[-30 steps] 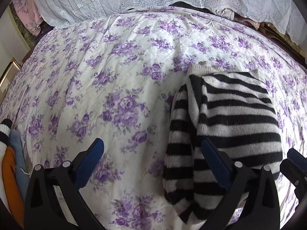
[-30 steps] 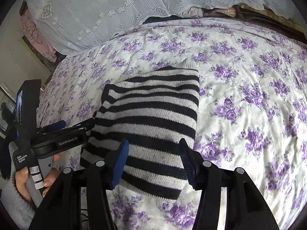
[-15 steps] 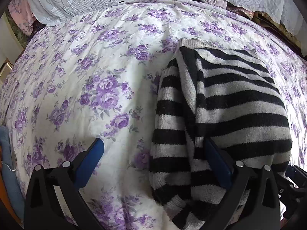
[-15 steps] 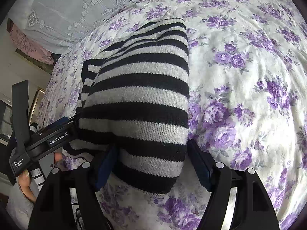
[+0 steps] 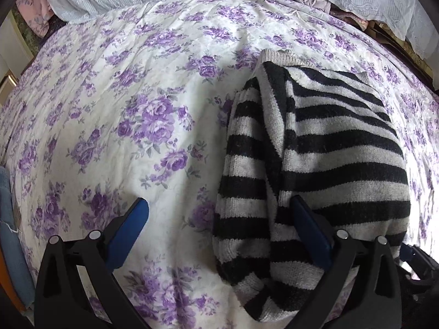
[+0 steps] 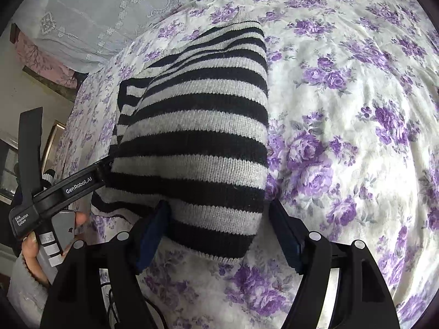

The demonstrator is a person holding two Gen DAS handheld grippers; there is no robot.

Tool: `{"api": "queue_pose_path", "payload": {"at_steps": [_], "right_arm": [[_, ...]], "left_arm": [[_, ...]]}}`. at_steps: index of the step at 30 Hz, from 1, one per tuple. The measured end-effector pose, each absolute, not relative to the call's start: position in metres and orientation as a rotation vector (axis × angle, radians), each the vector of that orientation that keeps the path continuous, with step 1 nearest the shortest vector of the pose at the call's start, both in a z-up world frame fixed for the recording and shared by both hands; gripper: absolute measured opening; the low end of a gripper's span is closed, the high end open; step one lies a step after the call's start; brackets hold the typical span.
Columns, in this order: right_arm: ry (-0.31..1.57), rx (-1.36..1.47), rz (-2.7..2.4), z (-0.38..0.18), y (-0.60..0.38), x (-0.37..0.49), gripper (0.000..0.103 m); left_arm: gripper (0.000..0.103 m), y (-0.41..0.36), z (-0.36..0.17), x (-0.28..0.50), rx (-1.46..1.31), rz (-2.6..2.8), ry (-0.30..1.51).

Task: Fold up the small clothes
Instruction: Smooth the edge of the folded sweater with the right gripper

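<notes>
Black-framed left gripper (image 5: 219, 224) and right gripper (image 6: 219, 227), blue-padded fingers (image 5: 129, 230), silver screws, white "GenRobot.AI" lettering.

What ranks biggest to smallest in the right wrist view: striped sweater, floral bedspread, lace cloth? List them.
1. floral bedspread, filling most of the frame
2. striped sweater, enlarged by its nearness to the camera
3. lace cloth, far off and cut by the frame edge, so its true size is unsure
</notes>
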State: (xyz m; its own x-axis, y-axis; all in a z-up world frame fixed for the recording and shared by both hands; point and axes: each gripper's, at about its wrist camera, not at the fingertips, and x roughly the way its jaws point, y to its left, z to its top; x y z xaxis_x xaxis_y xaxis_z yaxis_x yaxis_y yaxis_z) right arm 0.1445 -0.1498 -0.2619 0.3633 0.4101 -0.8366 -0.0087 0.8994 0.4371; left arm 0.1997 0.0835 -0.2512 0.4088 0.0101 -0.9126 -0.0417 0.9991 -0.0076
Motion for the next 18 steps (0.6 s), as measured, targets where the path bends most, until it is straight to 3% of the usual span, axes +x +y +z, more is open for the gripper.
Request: {"api": "queue_pose_path", "payload": {"at_steps": [8,14,18], "right_arm": [[1.176,0.357,0.272,-0.252,-0.157,0.122,0.075],[1.018,0.269,0.223,-0.212,-0.165,0.114,0.048],[0.982,0.254,0.255,-0.201,-0.153,0.13,0.046]], "left_arm": [[0.099,0.112,-0.244,0.18,-0.201,-0.027,1.17],[0.098,0.12,-0.215,0.175,-0.175,-0.018,1.095],[0.098,0.104,-0.212,0.181,-0.149,-0.062,1.095]]}}
